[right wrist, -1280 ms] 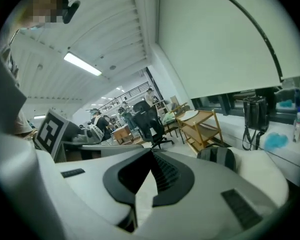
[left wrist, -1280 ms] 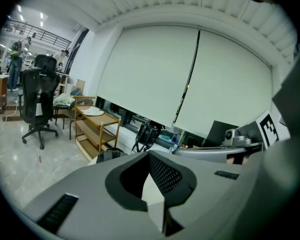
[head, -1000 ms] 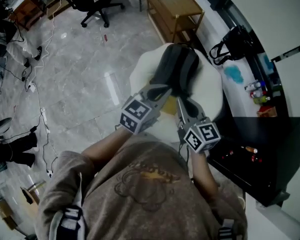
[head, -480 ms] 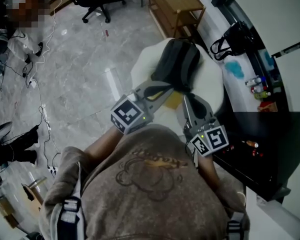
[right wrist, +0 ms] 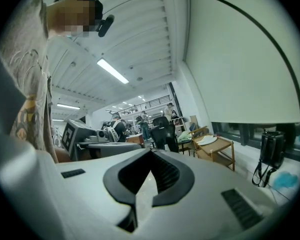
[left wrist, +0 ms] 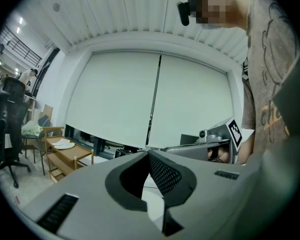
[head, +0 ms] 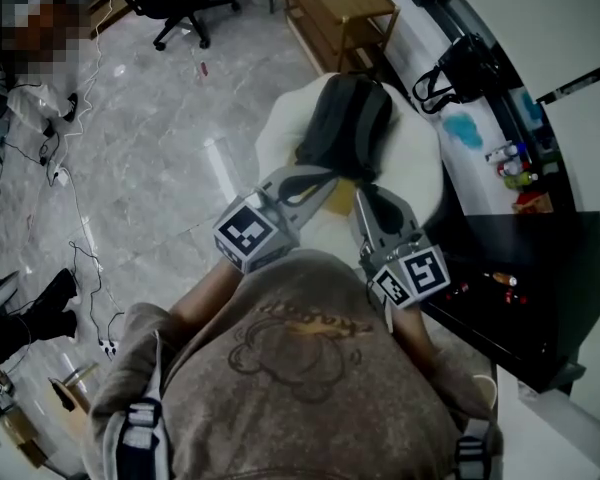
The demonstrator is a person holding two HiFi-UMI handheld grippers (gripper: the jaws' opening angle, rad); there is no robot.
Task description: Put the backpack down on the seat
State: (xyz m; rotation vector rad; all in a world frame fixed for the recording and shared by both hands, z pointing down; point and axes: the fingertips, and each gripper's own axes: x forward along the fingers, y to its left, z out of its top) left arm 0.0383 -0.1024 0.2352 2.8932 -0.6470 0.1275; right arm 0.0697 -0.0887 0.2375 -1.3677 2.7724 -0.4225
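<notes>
Backpack (head: pixel 346 123) on white seat (head: pixel 420 163), left claw (head: pixel 330 176), right claw (head: pixel 361 194) – both pressed together, seemingly empty

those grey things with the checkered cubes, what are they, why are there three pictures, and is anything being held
There is no robot here. A person holds a two-jaw tool in each hand: the left tool and the right tool. The cubes with square markers are parts of those tools.

The head view comes from a camera on the person's head, looking steeply down past their chest. The other two pictures each come from a camera riding on one tool and looking along its jaws. That is why they show windows and ceiling.

In the head view, a dark backpack lies on a white seat, with a wooden shelf beyond it.

Nothing is held. On both tools the jaws are together with nothing between them.
</notes>
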